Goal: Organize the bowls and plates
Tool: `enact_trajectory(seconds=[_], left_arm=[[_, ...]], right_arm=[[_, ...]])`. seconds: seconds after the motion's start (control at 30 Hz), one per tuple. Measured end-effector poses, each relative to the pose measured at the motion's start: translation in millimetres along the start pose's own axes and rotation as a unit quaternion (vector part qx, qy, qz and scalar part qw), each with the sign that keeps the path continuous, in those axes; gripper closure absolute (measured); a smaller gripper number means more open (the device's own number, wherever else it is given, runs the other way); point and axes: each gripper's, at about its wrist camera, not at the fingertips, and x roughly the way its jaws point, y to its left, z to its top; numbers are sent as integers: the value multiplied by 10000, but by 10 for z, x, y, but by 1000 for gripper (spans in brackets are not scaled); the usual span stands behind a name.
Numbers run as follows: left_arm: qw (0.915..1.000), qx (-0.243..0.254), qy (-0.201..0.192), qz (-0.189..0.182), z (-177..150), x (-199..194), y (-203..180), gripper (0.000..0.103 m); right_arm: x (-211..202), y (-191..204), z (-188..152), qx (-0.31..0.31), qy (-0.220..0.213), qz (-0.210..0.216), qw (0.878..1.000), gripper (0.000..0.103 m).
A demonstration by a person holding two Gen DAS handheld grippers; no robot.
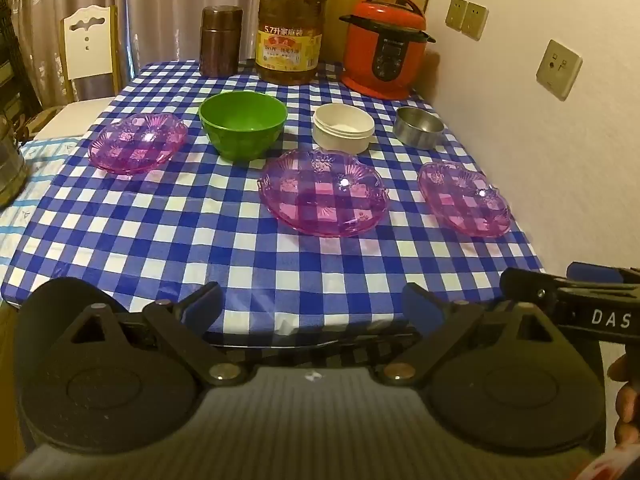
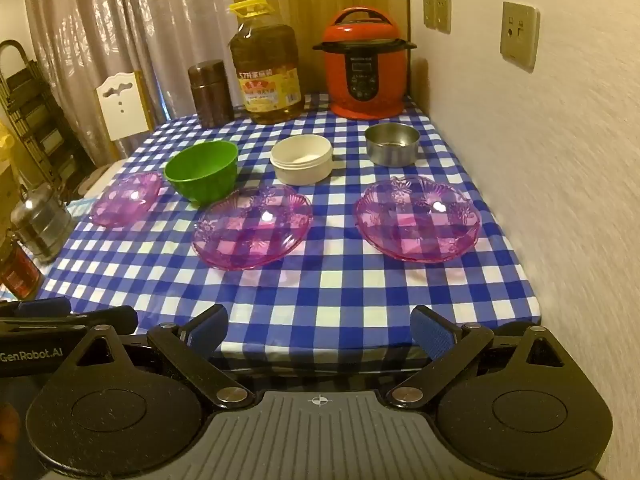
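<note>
Three clear purple plates lie on the blue checked tablecloth (image 1: 160, 240): a left one (image 1: 138, 143) (image 2: 126, 199), a middle one (image 1: 324, 193) (image 2: 253, 226) and a right one (image 1: 464, 199) (image 2: 417, 223). Behind them stand a green bowl (image 1: 243, 124) (image 2: 202, 171), a white bowl (image 1: 343, 128) (image 2: 302, 159) and a steel bowl (image 1: 418, 127) (image 2: 392, 144). My left gripper (image 1: 312, 306) is open and empty at the table's near edge. My right gripper (image 2: 320, 330) is open and empty beside it, also at the near edge.
At the back stand a brown canister (image 1: 221, 41), a large oil bottle (image 1: 290, 36) and a red pressure cooker (image 1: 384, 46). A wall (image 2: 560, 200) runs along the right. A chair (image 1: 90, 46) and a steel tiffin (image 2: 40, 222) are at the left.
</note>
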Motion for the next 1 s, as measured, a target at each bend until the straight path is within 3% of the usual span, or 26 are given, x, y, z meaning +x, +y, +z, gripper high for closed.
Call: enact_trajectory(seconds=[1.0], left_arm=[[10000,9,48,73,8,63,-51,9]], right_arm=[[41,-8,-34,56,46,50,10000,6]])
